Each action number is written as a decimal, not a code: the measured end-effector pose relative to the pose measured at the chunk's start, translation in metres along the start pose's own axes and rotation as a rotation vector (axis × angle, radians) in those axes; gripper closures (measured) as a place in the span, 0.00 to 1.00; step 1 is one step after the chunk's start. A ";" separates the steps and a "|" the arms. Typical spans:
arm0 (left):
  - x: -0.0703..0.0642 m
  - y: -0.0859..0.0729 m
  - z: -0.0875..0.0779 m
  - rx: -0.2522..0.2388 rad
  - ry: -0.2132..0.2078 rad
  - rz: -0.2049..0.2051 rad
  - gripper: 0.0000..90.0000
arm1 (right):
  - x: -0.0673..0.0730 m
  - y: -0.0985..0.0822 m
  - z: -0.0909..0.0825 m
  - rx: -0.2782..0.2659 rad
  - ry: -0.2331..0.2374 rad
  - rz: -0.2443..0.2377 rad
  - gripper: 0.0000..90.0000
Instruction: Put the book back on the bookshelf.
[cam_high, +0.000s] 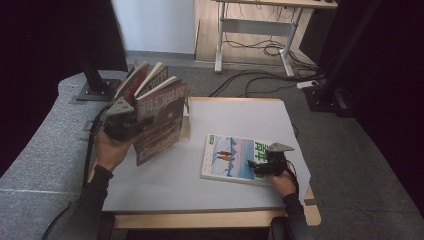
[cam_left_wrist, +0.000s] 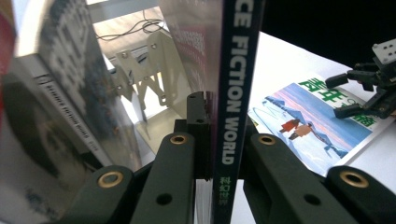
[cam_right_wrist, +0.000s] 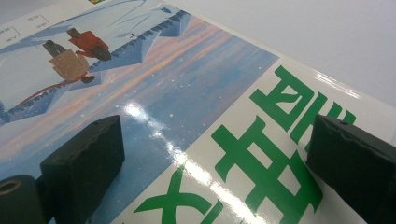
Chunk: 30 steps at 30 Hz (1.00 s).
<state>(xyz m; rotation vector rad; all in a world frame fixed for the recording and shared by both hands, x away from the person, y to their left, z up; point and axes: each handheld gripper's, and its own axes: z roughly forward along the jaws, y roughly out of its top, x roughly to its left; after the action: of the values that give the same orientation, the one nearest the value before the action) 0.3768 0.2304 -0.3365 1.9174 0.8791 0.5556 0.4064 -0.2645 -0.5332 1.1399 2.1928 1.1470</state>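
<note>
In the right gripper view the right gripper (cam_right_wrist: 205, 163) hovered with jaws spread over the flat magazine (cam_right_wrist: 154, 102), gripping nothing. Farther left of that magazine, the left gripper (cam_left_wrist: 219, 154) clamped a spine reading "Fiction World", lettering unreadable from above, where the upright magazine (cam_high: 162, 125) leaned against the book rack (cam_high: 186, 127)

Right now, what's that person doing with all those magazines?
A person is sorting magazines at a table. The left hand-held gripper is shut on the spine of a Science Fiction World magazine, holding it upright by a metal bookend where other magazines lean. The right hand-held gripper is open, its jaws poised over a blue snowy magazine lying flat on the table.
</note>
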 end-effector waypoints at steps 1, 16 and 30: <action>0.001 0.000 -0.002 -0.001 0.006 -0.003 0.94 | 0.000 0.000 0.000 0.000 0.000 0.000 0.04; 0.017 -0.003 -0.017 -0.009 0.081 -0.037 0.94 | 0.000 0.000 0.000 -0.001 -0.001 0.001 0.04; 0.029 -0.009 -0.014 -0.006 0.145 -0.088 0.94 | 0.000 0.000 0.000 -0.001 -0.001 0.000 0.04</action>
<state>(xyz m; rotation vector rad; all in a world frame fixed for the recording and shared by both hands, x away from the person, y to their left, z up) 0.3825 0.2630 -0.3377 1.8413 1.0480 0.6498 0.4064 -0.2645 -0.5333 1.1398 2.1907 1.1473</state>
